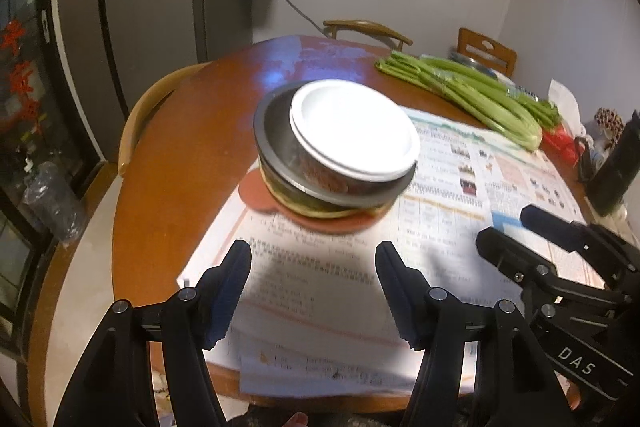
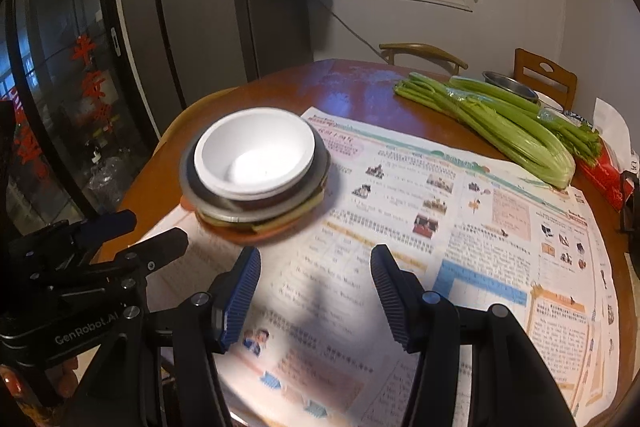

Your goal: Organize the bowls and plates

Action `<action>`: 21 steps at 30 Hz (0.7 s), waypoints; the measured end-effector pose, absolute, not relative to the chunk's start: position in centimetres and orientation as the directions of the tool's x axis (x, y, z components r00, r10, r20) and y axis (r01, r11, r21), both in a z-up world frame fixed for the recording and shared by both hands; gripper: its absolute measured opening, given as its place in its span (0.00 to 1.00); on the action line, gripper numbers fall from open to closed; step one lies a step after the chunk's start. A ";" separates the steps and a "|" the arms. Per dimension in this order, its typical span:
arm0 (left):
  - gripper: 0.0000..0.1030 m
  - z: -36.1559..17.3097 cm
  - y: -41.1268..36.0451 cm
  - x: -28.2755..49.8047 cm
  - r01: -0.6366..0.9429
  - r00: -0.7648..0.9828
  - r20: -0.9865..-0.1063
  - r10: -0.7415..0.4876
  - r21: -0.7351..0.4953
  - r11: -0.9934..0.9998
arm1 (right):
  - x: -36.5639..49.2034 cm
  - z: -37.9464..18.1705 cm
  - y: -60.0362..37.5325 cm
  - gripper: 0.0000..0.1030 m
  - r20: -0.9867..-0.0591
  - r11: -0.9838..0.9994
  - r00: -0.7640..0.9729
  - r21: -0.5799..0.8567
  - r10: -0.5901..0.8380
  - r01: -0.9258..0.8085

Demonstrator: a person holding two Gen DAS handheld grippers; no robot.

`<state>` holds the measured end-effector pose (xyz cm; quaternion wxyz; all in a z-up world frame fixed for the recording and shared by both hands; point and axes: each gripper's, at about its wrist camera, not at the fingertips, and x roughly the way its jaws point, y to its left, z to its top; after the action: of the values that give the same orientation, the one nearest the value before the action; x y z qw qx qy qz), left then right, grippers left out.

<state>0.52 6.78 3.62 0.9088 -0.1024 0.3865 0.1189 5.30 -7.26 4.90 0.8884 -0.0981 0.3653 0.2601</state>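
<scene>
White bowl (image 2: 256, 155) is seen nested atop stacked dishes (image 1: 320, 187) on counter (image 1: 168, 155). Left gripper (image 1: 312, 259) & right gripper (image 2: 314, 263): both released, nothing grasped.

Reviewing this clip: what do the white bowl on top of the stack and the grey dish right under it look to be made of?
White bowl: probably glazed ceramic or melamine; plain opaque white with a soft sheen inside, so the look leaves it open.
Grey dish: likely metal, perhaps stainless steel; dull grey with a brushed-looking inner wall and a thin bright rim edge. Motion blur makes this uncertain.
</scene>
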 end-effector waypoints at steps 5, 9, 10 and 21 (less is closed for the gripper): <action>0.65 3.4 6.1 -0.2 -0.280 0.666 -0.735 0.131 -0.084 0.956 | 3.9 4.5 -8.1 0.55 -0.703 0.848 0.604 -0.002 0.376 -0.530; 0.64 3.3 5.8 -0.9 -0.273 0.665 -0.736 0.125 -0.084 0.958 | 2.9 4.0 -8.5 0.55 -0.713 0.851 0.596 0.003 0.371 -0.526; 0.65 3.3 5.7 -1.0 -0.267 0.665 -0.737 0.121 -0.084 0.960 | 2.7 3.9 -8.6 0.55 -0.715 0.852 0.597 -0.003 0.365 -0.524; 0.64 3.0 5.6 -1.7 -0.249 0.660 -0.745 0.095 -0.098 0.964 | 0.8 3.1 -9.3 0.55 -0.723 0.862 0.601 -0.016 0.340 -0.506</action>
<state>-1.67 5.60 2.96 0.9061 -0.0958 0.4010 0.0948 0.78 -9.26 3.14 0.8879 -0.1101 0.3778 0.2381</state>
